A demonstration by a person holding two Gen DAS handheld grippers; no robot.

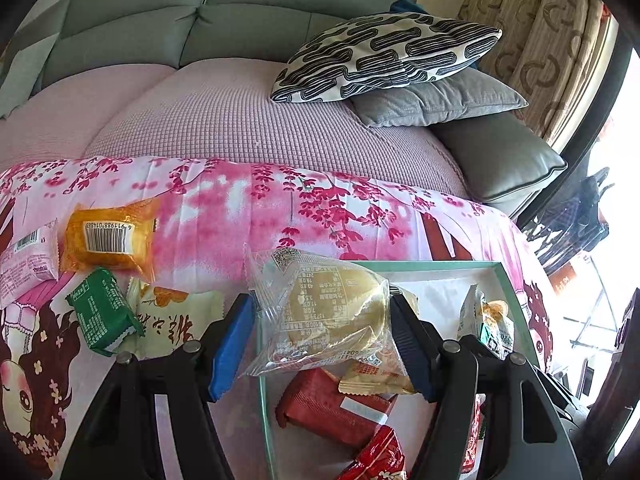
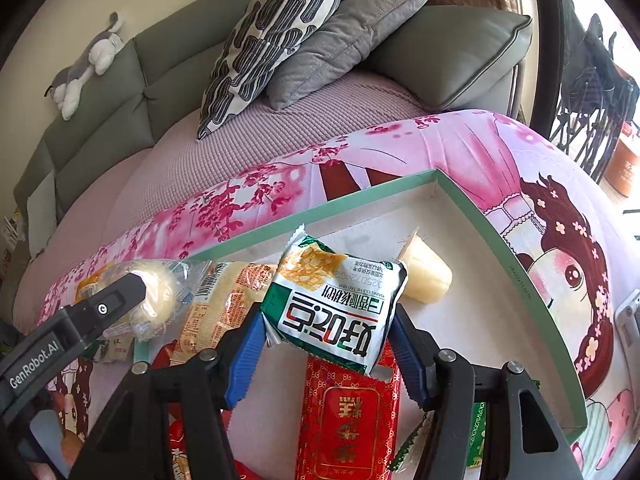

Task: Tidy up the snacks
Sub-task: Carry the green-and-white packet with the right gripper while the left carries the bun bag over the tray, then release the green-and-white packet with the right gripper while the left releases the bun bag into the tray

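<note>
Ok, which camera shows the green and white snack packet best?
The right wrist view: the green and white packet fills its centre, held between the right tongs. The left wrist view shows it only partly, past a finger.

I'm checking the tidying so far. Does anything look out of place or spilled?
Nothing is spilled or torn. Four snacks still lie loose on the floral cloth outside the green-rimmed box: an orange packet, a pink one, a green one and a cream one.

Both wrist views look steeply down from close above the green-rimmed box (image 1: 508, 280), facing the far sofa (image 1: 224, 20). The 2 views share the box (image 2: 472, 204) and sofa (image 2: 100, 92).
</note>
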